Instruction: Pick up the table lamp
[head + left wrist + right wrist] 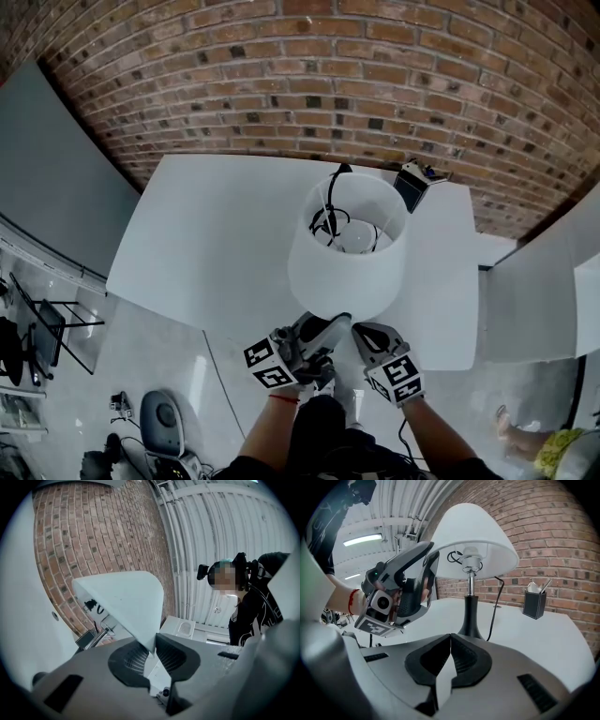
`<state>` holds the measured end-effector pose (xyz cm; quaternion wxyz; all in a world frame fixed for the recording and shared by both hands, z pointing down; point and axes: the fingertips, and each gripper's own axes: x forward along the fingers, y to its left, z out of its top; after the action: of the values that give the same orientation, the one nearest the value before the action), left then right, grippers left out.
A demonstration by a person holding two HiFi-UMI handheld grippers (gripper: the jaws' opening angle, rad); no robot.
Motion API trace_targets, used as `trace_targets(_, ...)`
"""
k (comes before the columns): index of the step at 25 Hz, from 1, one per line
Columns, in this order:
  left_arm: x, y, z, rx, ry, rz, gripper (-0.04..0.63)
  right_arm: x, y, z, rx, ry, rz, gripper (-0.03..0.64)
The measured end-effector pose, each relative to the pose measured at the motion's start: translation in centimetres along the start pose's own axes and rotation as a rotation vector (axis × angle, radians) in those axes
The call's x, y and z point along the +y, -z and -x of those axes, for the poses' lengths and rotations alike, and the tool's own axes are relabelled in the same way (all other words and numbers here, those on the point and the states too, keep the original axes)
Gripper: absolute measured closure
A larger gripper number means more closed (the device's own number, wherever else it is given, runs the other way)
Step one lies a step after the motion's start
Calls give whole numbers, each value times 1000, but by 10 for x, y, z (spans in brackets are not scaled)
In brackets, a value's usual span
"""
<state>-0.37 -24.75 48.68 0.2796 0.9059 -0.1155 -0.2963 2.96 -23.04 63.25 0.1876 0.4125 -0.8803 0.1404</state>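
Note:
A table lamp with a white shade and a thin black stem stands on the white table. Its black foot and cord show in the right gripper view. My left gripper reaches up to the near lower rim of the shade. In the left gripper view the rim of the shade runs down as a wedge between the two pads of my left gripper, which close on it. My right gripper is just to its right, below the shade, shut and holding nothing.
A small black holder with items in it stands at the table's far right by the brick wall. A second white surface lies to the right. Floor clutter and a rack sit at the left. A person stands behind.

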Motion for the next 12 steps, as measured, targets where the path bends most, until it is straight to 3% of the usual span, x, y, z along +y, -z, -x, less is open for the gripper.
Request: trace_targets(12, 23, -28, -23, -21, 26, 33, 564, -26, -29, -27, -18, 53, -30, 614)
